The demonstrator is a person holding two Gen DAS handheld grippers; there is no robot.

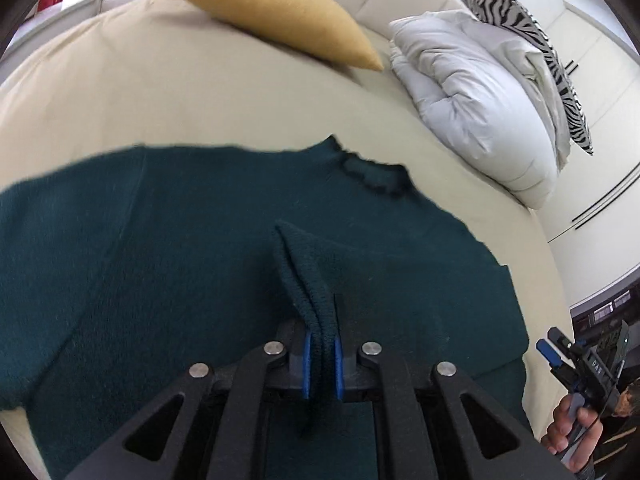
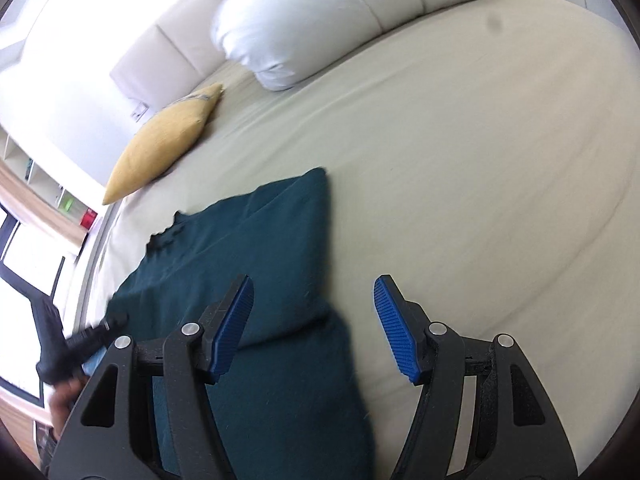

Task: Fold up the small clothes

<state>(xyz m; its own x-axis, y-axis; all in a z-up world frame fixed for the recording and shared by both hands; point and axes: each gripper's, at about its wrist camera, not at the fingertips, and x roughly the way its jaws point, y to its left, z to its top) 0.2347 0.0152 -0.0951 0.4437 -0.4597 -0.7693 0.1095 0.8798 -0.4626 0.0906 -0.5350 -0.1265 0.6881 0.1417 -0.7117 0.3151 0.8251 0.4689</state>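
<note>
1. The dark green sweater (image 1: 168, 248) is a soft, matt knit with a fuzzy nap; its cuff (image 1: 308, 280) shows coarser ribbing.
2. The left gripper (image 1: 321, 364) has matt black plastic arms, shiny round metal rivets and blue pads (image 1: 306, 364) that look rubbery.
3. The right gripper (image 2: 314, 328) is the same matt black plastic, and its blue pads (image 2: 394, 332) are finely ridged.
4. The bed sheet (image 2: 480, 200) is smooth, matt cream cloth with faint creases.
5. The yellow cushion (image 1: 272, 12) is a matt woven fabric with a slightly rough grain.
6. The white duvet (image 1: 472, 108) is puffy quilted cloth, perhaps with a slight sheen, though blur makes that uncertain.
7. The headboard (image 2: 160, 56) looks padded and smooth.
</note>
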